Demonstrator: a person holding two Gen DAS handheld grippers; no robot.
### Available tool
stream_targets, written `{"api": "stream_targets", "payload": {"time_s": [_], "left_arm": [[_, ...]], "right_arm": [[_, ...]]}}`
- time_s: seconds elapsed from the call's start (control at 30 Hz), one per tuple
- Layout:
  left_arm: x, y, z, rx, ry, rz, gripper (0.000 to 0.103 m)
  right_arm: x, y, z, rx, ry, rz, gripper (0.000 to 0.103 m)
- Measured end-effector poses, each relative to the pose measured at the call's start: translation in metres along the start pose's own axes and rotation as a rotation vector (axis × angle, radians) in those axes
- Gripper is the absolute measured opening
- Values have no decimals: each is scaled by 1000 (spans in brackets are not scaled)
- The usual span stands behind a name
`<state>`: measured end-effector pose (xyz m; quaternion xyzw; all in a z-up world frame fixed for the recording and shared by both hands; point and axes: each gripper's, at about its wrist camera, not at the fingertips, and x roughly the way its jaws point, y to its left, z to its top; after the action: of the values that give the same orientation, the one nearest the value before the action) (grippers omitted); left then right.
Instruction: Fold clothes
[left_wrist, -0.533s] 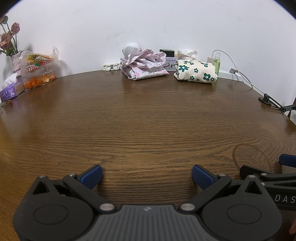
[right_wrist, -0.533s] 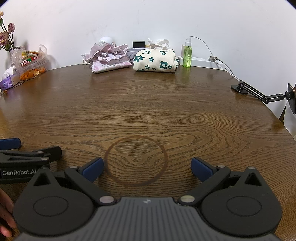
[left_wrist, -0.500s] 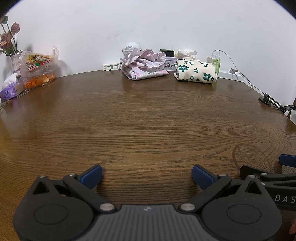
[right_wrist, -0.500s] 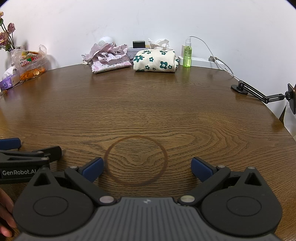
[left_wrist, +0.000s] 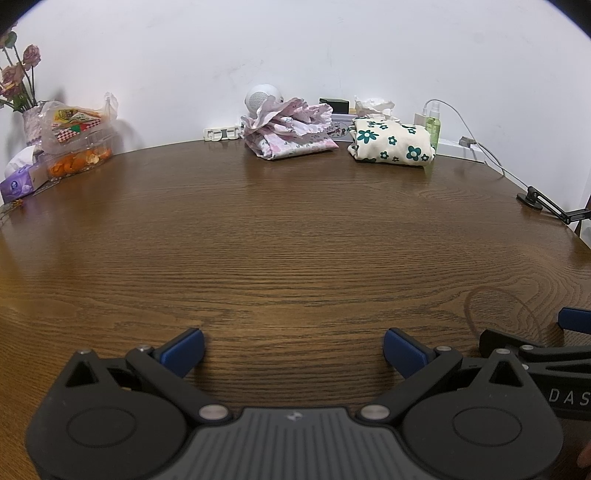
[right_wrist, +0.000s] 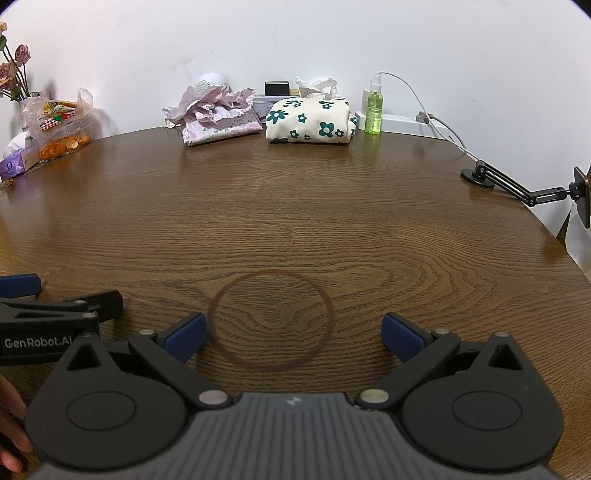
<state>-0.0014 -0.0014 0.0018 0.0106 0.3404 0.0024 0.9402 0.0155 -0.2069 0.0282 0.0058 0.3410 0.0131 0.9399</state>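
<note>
My left gripper (left_wrist: 293, 349): jaws spread wide with nothing between them, low in the frame over bare wood.
My right gripper (right_wrist: 293, 338): also spread wide and empty, straddling a dark ring mark (right_wrist: 271, 319) on the table (right_wrist: 295, 206); my left tool shows at its lower left.
What changed: nothing that I can see against half a second ago; both tools sit as they did and no cloth has shifted.
Pink garment (left_wrist: 290, 129): at the upper middle of the frame by the wall, loosely bunched with ruffled edges up.
Flowered garment (left_wrist: 391, 144): just right of the pink one, already a neat square bundle.
Reading: I judge this a pause, either before the work or after it; the pink one looks like the piece needing folding.
Clutter: snack bags (left_wrist: 72, 136) upper left, green spray bottle (right_wrist: 373, 110) upper right, both off my path.
</note>
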Motion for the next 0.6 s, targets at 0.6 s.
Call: {"api": "stream_targets", "payload": {"time_s": [0.6], "left_arm": [[1,5,0,-2,0,-3,103]], "right_arm": [[-1,1,-1,4,2,-11,102]]}}
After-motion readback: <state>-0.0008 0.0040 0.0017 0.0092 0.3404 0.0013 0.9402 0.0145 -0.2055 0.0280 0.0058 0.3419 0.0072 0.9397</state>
